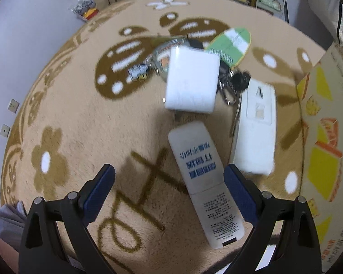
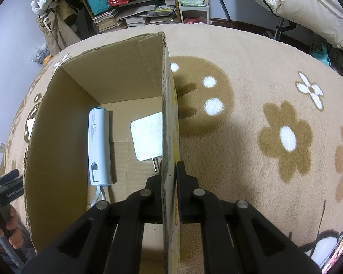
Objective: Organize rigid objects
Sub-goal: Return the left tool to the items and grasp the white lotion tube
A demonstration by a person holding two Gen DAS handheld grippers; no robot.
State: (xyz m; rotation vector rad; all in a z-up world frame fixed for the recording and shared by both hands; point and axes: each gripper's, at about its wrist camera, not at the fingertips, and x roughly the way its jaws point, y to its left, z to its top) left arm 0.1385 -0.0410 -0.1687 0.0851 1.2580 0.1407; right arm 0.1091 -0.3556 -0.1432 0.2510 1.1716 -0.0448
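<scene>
In the left wrist view my left gripper (image 1: pixel 169 178) hangs open over the beige rug, fingers apart. A long white remote-like case (image 1: pixel 203 180) with blue print lies partly between them, nearer the right finger (image 1: pixel 236 189). Beyond it lie a white square charger (image 1: pixel 192 82), a white boxy adapter (image 1: pixel 256 127), black keys on rings (image 1: pixel 235 84), a green-and-white oval tag (image 1: pixel 231 44) and small packets (image 1: pixel 139 70). In the right wrist view my right gripper (image 2: pixel 169 173) is shut on the right wall of the cardboard box (image 2: pixel 164 114). Inside lie a pale blue power bank (image 2: pixel 99 146) and a white plug adapter (image 2: pixel 147 137).
The box's printed outer side (image 1: pixel 324 150) stands at the right in the left wrist view. Shelves of books (image 2: pixel 135 16) and bags line the far wall. A hand (image 2: pixel 13 228) holding the other gripper shows at the lower left of the right wrist view. Open rug (image 2: pixel 263 125) lies right of the box.
</scene>
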